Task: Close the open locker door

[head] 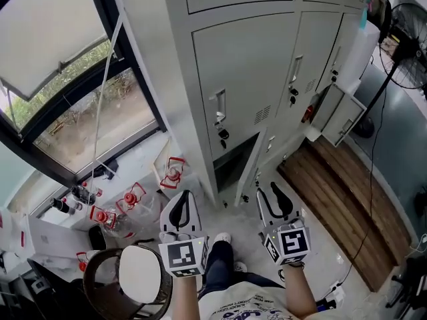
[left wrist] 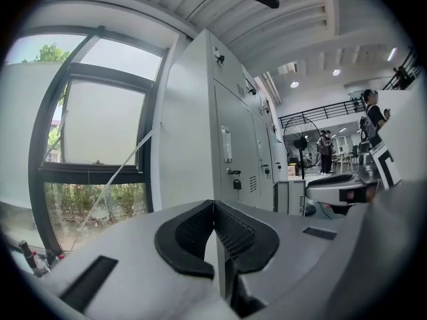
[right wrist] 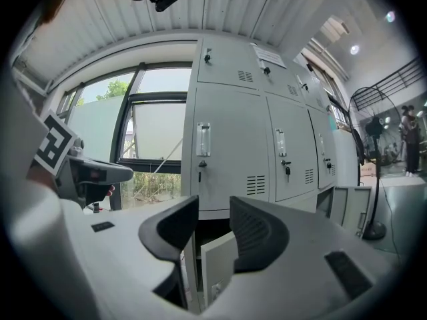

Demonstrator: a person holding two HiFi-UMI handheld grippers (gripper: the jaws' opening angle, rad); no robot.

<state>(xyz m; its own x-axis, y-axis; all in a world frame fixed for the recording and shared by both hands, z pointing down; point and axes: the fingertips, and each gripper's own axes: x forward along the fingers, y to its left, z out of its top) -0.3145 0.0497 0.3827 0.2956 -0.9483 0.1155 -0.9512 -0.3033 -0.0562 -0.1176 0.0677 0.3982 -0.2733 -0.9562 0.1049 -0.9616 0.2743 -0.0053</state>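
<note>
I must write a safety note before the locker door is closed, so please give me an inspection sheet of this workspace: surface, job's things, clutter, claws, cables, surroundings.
Surface: pale floor, with a wooden platform before the lockers.
Job's things: grey lockers; low door ajar in the bottom row; a second door open farther right.
Clutter: red-capped bottles below the window; a round chair at lower left.
Claws: left claw shut, empty; right claw open, empty, not touching the low door.
Cables: black cable runs along the floor at the right.
Surroundings: window, standing fan, people far off.
</note>
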